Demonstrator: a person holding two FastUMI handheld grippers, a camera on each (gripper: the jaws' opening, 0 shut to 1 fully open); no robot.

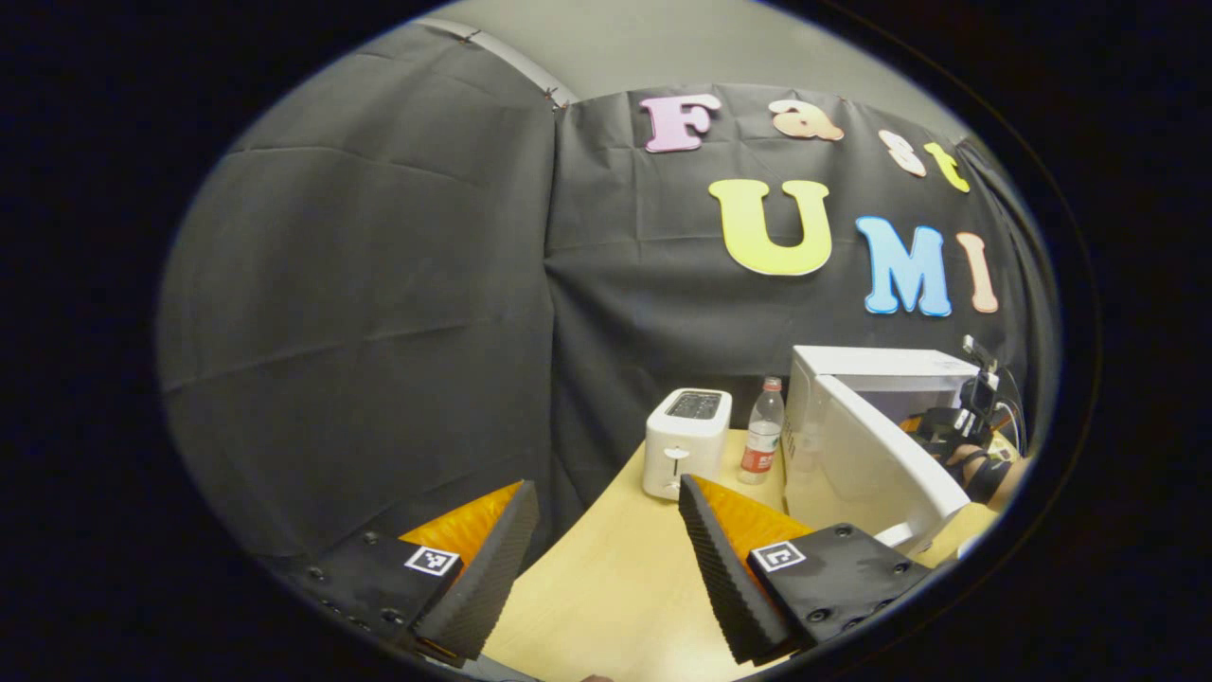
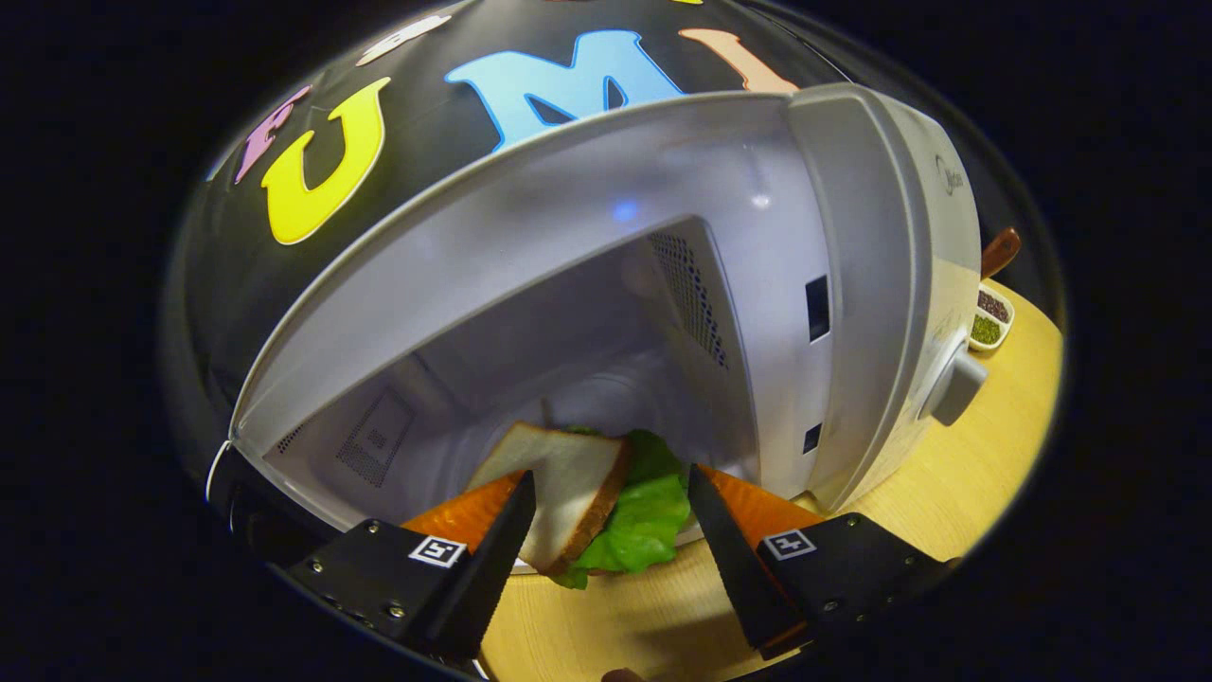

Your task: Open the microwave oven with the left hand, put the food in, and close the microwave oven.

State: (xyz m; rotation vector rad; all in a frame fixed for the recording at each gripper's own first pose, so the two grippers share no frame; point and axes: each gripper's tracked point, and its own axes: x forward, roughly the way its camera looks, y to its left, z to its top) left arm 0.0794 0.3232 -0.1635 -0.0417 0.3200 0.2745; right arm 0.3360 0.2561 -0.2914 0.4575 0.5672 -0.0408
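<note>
White microwave oven, door swung open. Item: sandwich, bread with green lettuce, at the oven's mouth, half inside its cavity. My right gripper stands spread wide around the sandwich; whether the fingers touch it I cannot tell. My left gripper, wide and empty, over the wooden table. Toaster and water bottle left of the oven.

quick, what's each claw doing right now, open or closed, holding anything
Left claw: open, holding nothing, over the table.
Right claw: open at the microwave mouth; the sandwich sits between its fingers, but they don't press on it.
</note>
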